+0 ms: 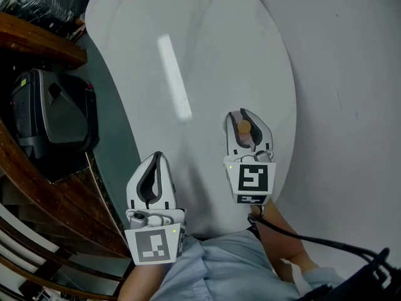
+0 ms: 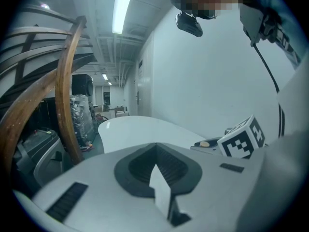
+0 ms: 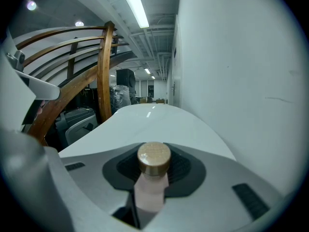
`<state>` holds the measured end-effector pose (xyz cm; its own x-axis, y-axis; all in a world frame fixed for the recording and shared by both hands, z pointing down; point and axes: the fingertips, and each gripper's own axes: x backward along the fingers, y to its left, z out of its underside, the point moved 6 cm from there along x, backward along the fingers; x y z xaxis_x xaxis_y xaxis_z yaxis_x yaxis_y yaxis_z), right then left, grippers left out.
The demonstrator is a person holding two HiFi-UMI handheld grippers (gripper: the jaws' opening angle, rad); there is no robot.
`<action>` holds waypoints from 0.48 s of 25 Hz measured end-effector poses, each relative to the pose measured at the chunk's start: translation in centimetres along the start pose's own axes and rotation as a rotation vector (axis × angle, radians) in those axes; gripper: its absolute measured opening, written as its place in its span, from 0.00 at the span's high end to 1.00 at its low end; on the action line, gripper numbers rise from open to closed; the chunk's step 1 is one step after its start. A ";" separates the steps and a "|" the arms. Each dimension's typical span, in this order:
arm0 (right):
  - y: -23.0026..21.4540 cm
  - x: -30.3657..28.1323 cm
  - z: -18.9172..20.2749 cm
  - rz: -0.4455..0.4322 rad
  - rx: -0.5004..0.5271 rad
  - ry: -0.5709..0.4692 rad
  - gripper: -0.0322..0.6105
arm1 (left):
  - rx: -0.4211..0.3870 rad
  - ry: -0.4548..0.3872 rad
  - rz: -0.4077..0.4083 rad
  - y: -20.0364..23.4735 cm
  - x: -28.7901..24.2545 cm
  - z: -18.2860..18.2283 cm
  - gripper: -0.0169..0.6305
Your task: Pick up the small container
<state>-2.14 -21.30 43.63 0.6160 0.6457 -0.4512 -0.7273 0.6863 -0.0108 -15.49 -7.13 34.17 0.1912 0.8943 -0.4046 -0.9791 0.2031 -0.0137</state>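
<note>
White table [image 1: 207, 17]: R gripper [image 1: 244, 121] jaws grip gold-capped small container [image 3: 153, 166].

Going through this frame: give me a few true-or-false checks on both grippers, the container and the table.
1. The right gripper is closed on the small pale-pink container with a round gold cap. True.
2. The left gripper holds a second container. False: its jaws are together with nothing between them.
3. Several other bottles stand on the white oval table. False: no other bottle shows on it.
4. Curved brown wooden rails stand beside the table, on the left in the head view. True.
</note>
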 end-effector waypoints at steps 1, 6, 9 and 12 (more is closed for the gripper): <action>0.0 0.0 0.0 0.000 -0.004 0.001 0.80 | 0.014 0.005 -0.005 -0.1 0.2 0.0 0.98; 0.3 0.3 0.1 -0.002 -0.014 0.004 0.80 | 0.028 0.003 -0.016 0.1 1.2 -0.1 0.98; 0.4 0.2 0.0 -0.013 -0.030 0.008 0.80 | 0.029 -0.006 -0.021 0.1 1.4 -0.4 0.98; 0.4 0.4 -0.2 -0.019 -0.032 0.010 0.80 | 0.027 -0.018 -0.024 0.1 1.5 -0.8 0.98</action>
<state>-2.25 -20.81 43.21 0.6269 0.6293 -0.4592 -0.7249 0.6872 -0.0479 -15.33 -6.07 32.78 0.2156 0.8960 -0.3883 -0.9721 0.2346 0.0017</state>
